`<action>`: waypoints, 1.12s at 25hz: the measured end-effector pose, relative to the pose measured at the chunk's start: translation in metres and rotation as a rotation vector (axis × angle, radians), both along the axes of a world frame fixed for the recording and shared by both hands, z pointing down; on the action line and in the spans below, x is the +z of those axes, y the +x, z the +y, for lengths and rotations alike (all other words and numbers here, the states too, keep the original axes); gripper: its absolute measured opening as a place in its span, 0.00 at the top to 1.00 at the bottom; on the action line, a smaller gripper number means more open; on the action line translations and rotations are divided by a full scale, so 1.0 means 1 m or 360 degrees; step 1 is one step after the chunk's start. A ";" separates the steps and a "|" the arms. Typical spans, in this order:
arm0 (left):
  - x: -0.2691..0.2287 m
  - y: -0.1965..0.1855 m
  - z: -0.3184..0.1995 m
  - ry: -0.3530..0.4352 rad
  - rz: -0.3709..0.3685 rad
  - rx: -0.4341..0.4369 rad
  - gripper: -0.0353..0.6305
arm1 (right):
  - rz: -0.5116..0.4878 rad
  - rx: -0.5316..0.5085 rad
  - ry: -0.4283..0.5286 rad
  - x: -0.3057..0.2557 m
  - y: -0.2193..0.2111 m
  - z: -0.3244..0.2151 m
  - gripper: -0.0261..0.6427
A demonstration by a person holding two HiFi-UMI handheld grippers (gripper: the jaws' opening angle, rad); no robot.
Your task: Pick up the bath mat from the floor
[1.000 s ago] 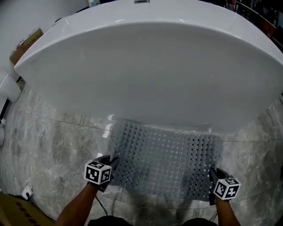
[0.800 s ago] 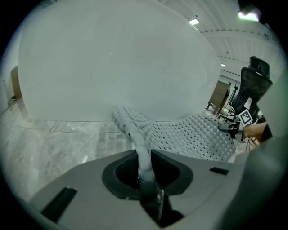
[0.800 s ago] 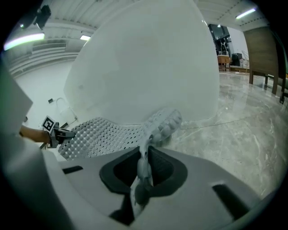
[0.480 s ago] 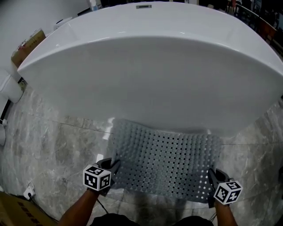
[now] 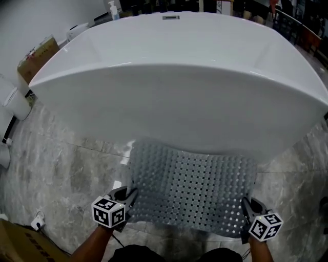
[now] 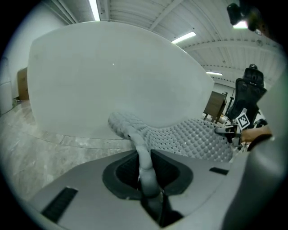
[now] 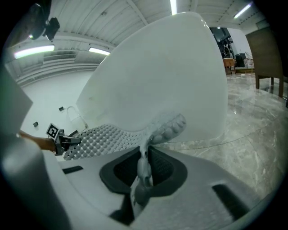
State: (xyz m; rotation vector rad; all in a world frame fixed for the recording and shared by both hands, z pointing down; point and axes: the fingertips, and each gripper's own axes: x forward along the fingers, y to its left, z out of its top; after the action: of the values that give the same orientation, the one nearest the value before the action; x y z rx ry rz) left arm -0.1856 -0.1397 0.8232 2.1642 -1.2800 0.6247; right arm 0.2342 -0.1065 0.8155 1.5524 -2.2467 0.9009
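Head view: a big white bathtub (image 5: 174, 77) is seen filling the upper frame, with grey marble floor (image 5: 56, 174) spread out beneath it. A grey perforated bath mat (image 5: 192, 187) is held up off the floor at its near edge, stretched between the two tools, its far edge tucked close under the tub's bulging side. The mat's left near corner is pinched in the left gripper (image 5: 127, 197), jaws narrowed right down onto the rubber. The right near corner is clamped likewise in the right gripper (image 5: 247, 207). A cardboard box (image 5: 38, 57) is spotted far left, a small pump bottle (image 5: 111, 9) behind the tub.
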 end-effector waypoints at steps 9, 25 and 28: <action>-0.077 0.004 0.012 0.0065 0.0045 -0.0013 0.85 | -0.0010 -0.0009 0.0040 -0.072 -0.002 0.005 0.89; -0.226 0.003 0.046 0.0097 0.0093 -0.0091 0.86 | -0.0024 -0.0039 0.0059 -0.219 -0.011 0.026 0.90; -0.256 0.001 0.050 0.0114 0.0095 -0.0099 0.86 | -0.0022 -0.0024 0.0056 -0.251 -0.011 0.029 0.90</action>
State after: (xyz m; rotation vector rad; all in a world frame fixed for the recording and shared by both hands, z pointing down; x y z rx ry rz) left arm -0.1842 -0.0899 0.5668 2.1747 -1.3510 0.4931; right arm 0.2227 -0.0770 0.5647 1.5466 -2.2926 0.8750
